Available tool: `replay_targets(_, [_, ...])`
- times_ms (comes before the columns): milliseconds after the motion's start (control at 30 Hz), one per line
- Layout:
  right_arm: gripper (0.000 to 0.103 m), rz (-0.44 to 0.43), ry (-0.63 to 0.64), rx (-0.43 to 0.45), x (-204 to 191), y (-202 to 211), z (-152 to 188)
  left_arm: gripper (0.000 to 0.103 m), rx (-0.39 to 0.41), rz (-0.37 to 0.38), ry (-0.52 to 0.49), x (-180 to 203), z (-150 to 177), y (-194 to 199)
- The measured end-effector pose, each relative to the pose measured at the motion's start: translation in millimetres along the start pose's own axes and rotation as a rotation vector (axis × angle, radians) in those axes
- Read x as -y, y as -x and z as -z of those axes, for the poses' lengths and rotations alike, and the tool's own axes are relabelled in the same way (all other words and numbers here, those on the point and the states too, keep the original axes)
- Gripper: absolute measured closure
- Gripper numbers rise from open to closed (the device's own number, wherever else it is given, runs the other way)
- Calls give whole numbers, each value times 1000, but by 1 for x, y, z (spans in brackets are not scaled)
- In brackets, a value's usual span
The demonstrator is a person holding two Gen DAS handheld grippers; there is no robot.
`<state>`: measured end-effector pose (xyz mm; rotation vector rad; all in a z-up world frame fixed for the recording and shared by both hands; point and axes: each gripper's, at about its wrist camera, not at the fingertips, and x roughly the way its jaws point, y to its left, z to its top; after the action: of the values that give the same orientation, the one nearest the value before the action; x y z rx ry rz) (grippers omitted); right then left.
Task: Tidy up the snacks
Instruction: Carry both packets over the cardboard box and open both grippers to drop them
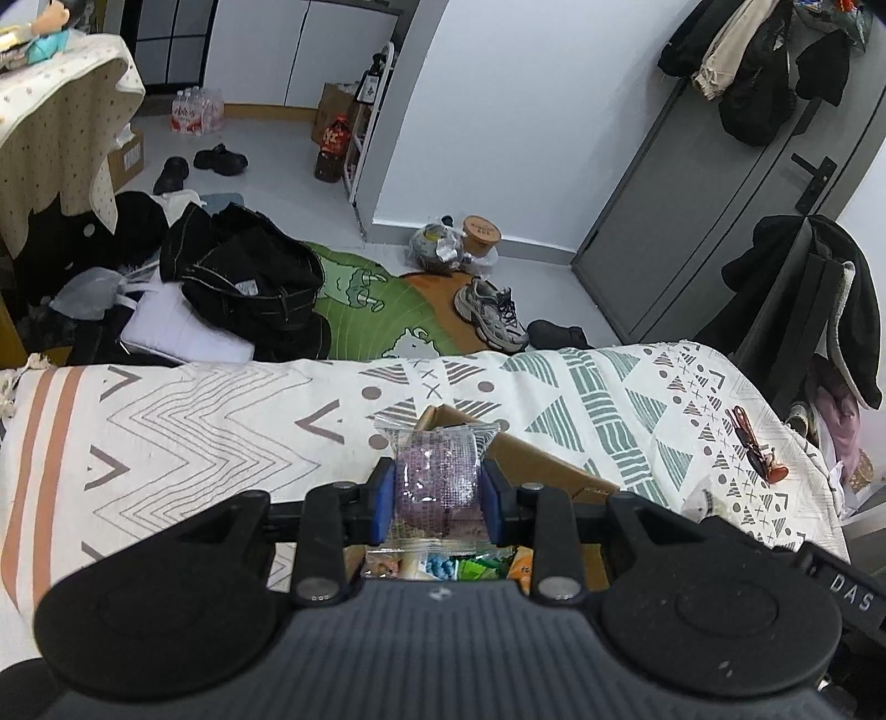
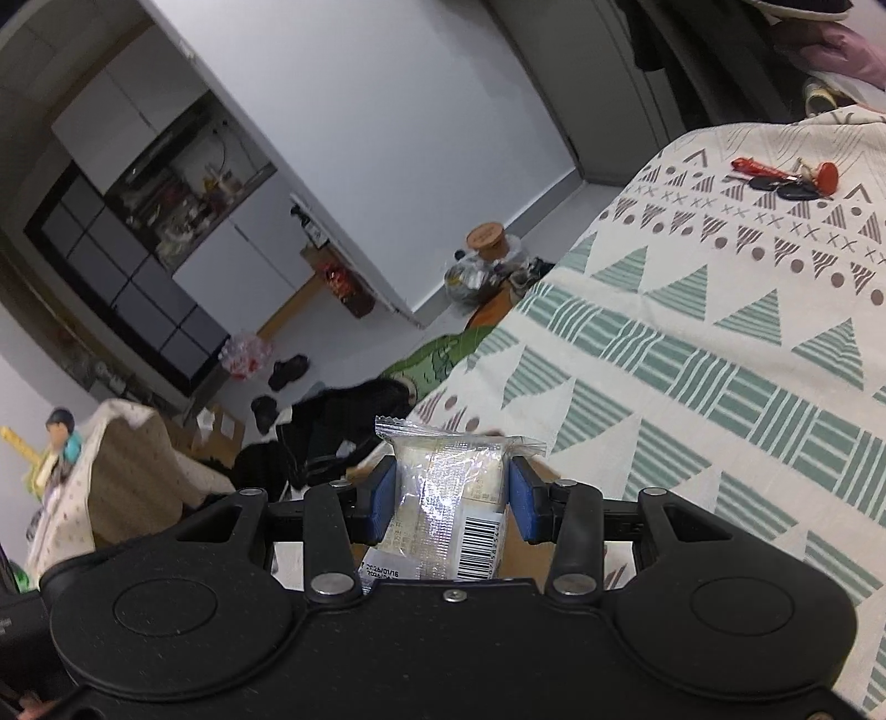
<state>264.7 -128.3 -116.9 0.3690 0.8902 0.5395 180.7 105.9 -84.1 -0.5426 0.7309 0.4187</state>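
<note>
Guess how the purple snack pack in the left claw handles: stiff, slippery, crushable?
Probably soft: the purple snack pack sits pinched between the left claw's blue pads. Its clear glossy wrapper looks slick, so it may slide. The crimped top end stands loose, so likely floppy there, and light.

Setting: lived-in home, bedroom/studio. Bed with patterned cover; clothes heaped on floor beside green rug; sneakers and slippers scattered. Coats hung on grey door. Bottled-water pack near white cabinets. Keys lying on bed.
</note>
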Motion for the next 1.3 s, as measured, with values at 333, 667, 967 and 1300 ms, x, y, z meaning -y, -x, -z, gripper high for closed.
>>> replay_targets(333, [59, 10, 54, -126, -13, -7, 23, 72, -44, 36, 12, -15, -2, -13])
replay_targets(667, [52, 33, 12, -145, -5, -12, 18, 72, -95, 54, 17, -19, 1, -31])
replay_targets(967, [49, 98, -44, -137, 21, -19, 10, 72, -115, 95, -3, 1, -1, -47])
replay_targets(1300, [46, 96, -60, -138, 28, -22, 5, 53, -102, 69, -24, 13, -2, -48])
